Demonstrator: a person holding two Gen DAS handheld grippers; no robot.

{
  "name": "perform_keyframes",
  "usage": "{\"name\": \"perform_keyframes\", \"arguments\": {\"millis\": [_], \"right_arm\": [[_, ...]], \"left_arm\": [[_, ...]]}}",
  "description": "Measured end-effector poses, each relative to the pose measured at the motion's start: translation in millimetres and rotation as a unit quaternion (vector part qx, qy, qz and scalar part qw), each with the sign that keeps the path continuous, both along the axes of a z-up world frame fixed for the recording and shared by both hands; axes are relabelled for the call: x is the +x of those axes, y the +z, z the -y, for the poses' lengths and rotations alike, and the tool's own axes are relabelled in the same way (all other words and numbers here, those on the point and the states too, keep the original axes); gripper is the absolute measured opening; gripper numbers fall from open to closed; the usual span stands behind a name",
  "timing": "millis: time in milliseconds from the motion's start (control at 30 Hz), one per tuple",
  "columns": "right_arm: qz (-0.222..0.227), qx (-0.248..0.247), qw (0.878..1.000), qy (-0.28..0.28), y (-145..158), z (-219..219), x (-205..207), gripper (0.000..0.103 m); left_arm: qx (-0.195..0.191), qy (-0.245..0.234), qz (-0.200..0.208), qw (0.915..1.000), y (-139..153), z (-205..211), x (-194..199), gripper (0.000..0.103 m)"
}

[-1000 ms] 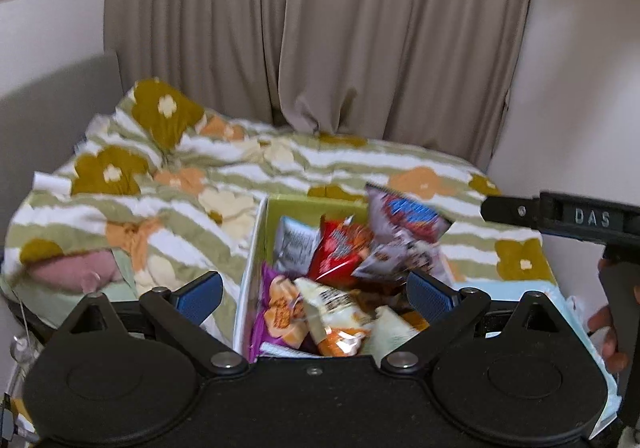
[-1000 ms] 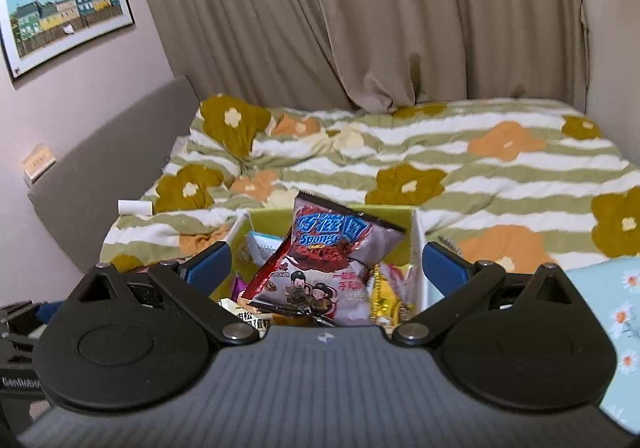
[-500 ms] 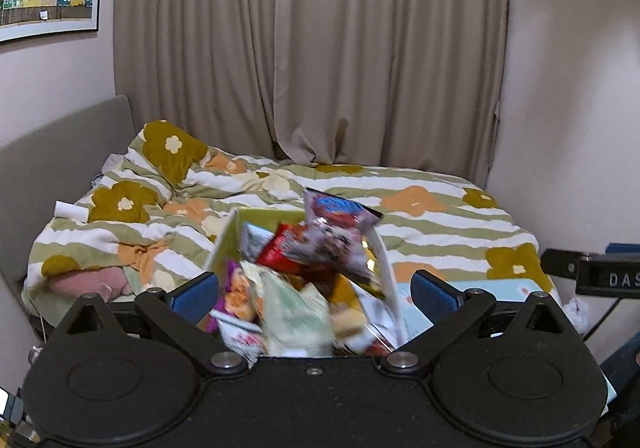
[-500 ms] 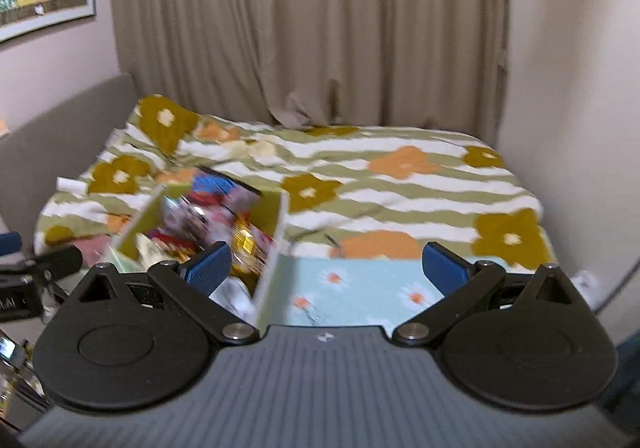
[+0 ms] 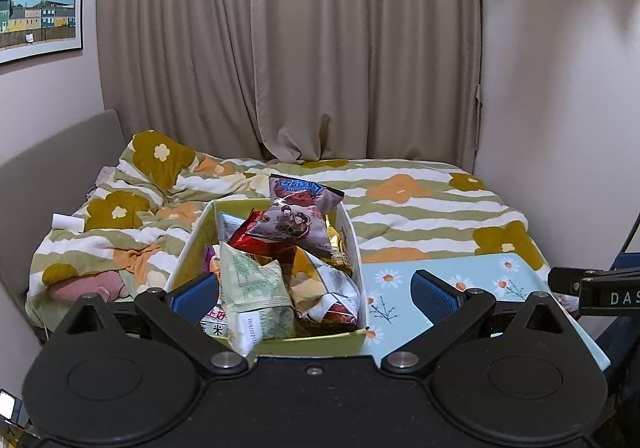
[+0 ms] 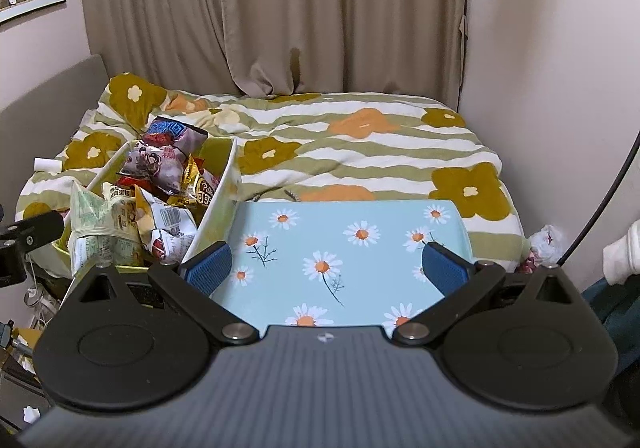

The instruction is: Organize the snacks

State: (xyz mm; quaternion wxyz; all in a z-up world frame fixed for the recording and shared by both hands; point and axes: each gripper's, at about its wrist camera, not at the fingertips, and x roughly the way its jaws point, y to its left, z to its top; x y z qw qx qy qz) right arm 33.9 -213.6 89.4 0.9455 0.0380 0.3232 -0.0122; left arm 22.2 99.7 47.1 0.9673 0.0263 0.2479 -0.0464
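Observation:
A yellow-green box (image 5: 192,248) full of snack bags stands on the bed's near edge; it also shows in the right wrist view (image 6: 218,203). A grey and red bag (image 5: 298,219) lies on top of the heap, and a pale green bag (image 5: 256,292) leans at the front. My left gripper (image 5: 314,298) is open and empty, just before the box's near end. My right gripper (image 6: 324,268) is open and empty, above a light blue daisy-print board (image 6: 340,244) that lies right of the box.
The bed carries a green striped flower quilt (image 6: 360,151) with a pillow (image 5: 160,155) at the far left. Curtains (image 5: 320,47) hang behind. A wall stands at the right (image 6: 560,67). A pink item (image 5: 92,286) lies by the quilt's near left edge.
Both grippers have pulled back and swung right. The right one now faces the daisy board instead of the box. Both stay open and empty.

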Motion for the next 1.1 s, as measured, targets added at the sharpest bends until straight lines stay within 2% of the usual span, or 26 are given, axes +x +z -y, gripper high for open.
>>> {"name": "perform_keyframes", "arguments": {"millis": [533, 1100], "right_arm": [[0.003, 0.004, 1.0, -0.002, -1, 10, -7, 0.103], [-0.002, 0.005, 1.0, -0.002, -7, 9, -12, 0.103]], "left_arm": [[0.009, -0.002, 0.002, 1.0, -2, 11, -5, 0.103], [0.009, 0.001, -0.005, 0.9999, -4, 2, -8, 0.103]]}}
